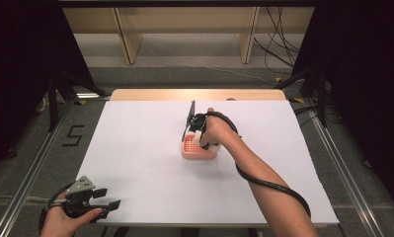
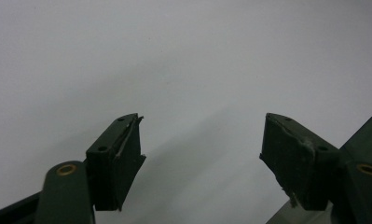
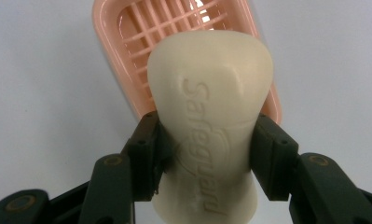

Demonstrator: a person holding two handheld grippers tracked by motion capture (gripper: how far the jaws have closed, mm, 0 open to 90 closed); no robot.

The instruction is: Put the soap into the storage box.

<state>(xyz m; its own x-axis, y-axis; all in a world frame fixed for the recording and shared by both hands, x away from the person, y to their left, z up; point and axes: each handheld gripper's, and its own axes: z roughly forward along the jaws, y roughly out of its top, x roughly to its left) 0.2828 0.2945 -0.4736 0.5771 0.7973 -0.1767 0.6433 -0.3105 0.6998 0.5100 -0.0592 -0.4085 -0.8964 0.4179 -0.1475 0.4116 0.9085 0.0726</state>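
A cream bar of soap (image 3: 210, 126) with raised lettering is clamped at its waist by my right gripper (image 3: 207, 154), whose two black jaws press on its sides. Below it lies a pink soap dish (image 3: 141, 42) with a slatted grid floor. From above, the right gripper (image 1: 199, 136) hangs just over the pink dish (image 1: 194, 152) near the middle of the white table, and the soap (image 1: 207, 144) shows pale under the hand. At the table's near left corner my left gripper (image 1: 108, 200) is held open; its jaws (image 2: 200, 154) stand wide apart over bare white surface.
The white table (image 1: 145, 148) spreads around the dish, with a wooden strip (image 1: 194, 94) at its far edge. A black cable (image 1: 273, 185) trails along the right forearm. Metal rails (image 1: 31, 173) and grey floor flank the table; wooden frame legs (image 1: 128, 39) stand beyond.
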